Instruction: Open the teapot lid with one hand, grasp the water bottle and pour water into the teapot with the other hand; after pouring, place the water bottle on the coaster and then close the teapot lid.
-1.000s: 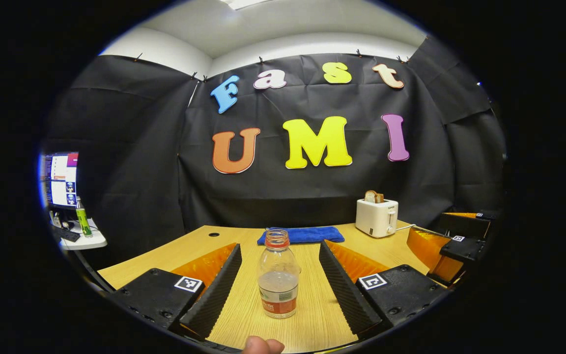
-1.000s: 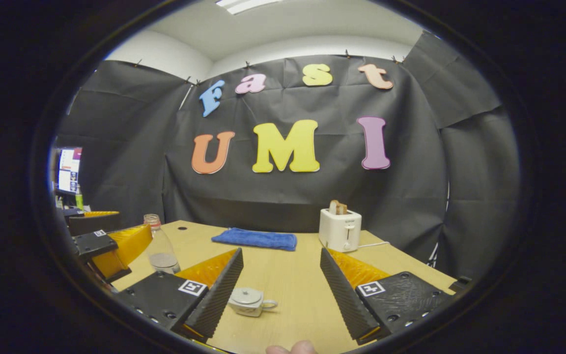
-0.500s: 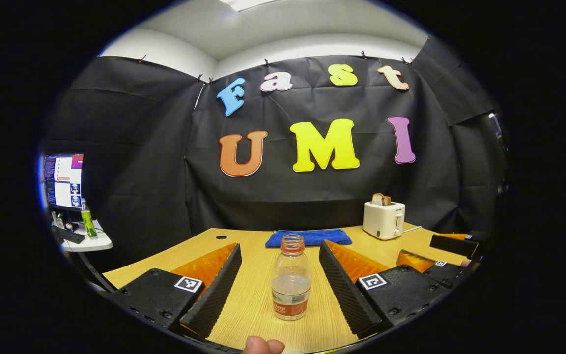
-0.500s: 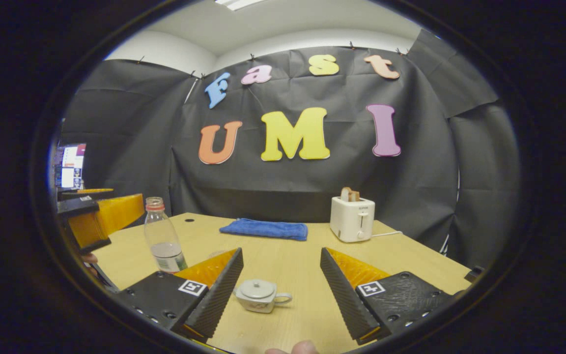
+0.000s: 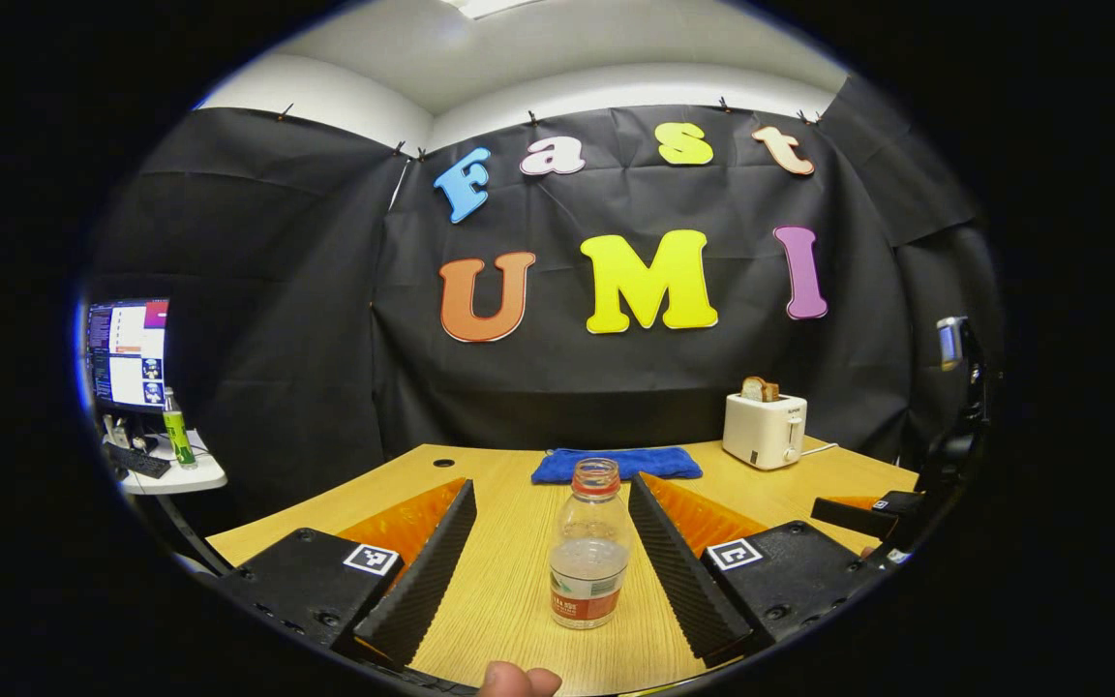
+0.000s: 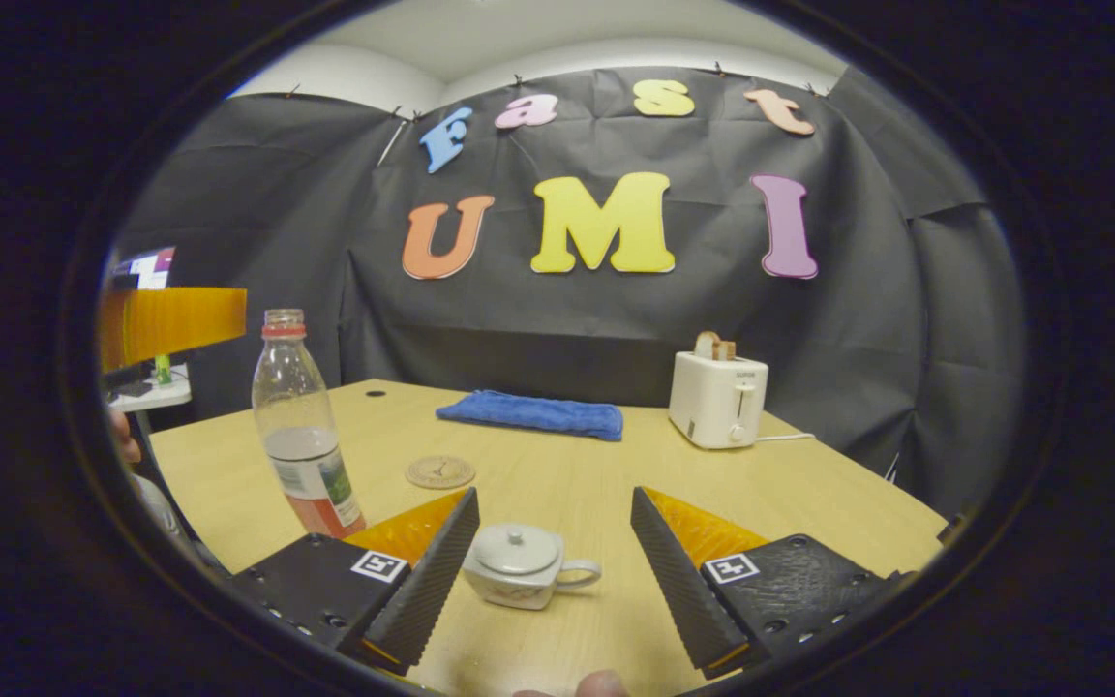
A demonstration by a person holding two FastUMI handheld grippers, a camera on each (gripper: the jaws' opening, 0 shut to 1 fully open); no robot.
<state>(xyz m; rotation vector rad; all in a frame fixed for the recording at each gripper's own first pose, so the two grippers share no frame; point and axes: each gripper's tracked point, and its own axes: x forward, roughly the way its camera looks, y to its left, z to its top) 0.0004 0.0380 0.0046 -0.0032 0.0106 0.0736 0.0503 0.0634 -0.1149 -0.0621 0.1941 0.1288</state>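
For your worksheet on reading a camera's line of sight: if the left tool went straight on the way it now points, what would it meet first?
Most likely the water bottle, standing uncapped between the open left tool fingers. Its exact depth is unclear.

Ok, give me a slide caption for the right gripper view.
Open right gripper approaching lidded teapot on table.

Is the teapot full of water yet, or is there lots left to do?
Not yet; nothing looks done. The teapot has its lid on. The water bottle stands between the open left tongs, ungripped. The open right tongs flank the teapot. Left: lifting the lid, pouring, bottle onto coaster, closing.
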